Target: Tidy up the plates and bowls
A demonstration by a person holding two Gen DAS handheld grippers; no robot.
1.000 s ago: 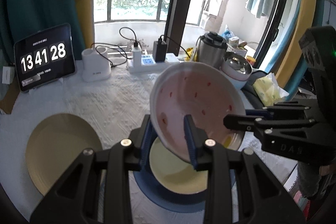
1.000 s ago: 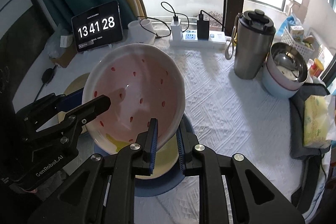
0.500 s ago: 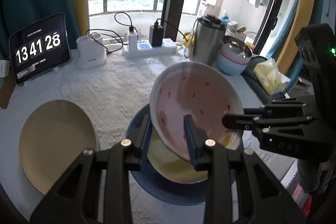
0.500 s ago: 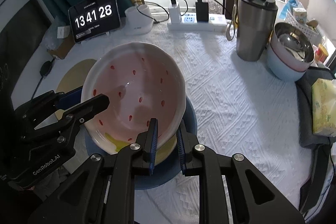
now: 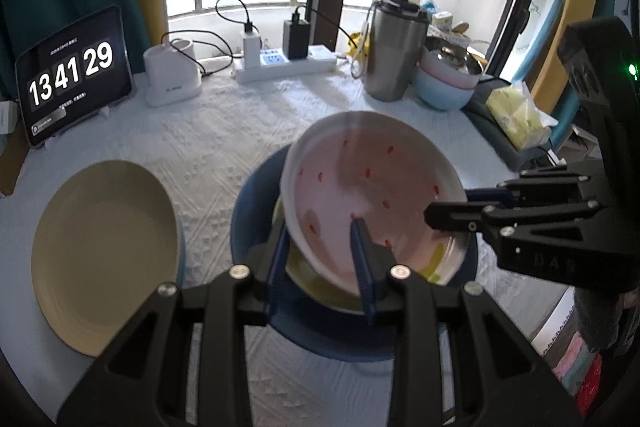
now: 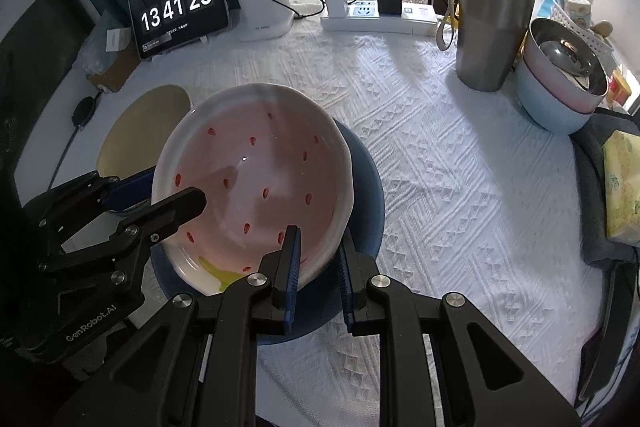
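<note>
Glossy ceramic bowl [image 6: 256, 183] — quilted tablecloth [image 6: 440, 167]

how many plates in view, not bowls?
3: tan plate at table's left; blue plate under the held strawberry bowl; yellow plate on the blue one. More may be hidden.

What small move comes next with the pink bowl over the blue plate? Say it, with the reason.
Probably ease the pink bowl level and lower it onto the yellow dish in the blue plate. Both the left gripper and right gripper clamp its rim, it hangs tilted, and it sits right over the stack, apparently not yet resting on it.
</note>
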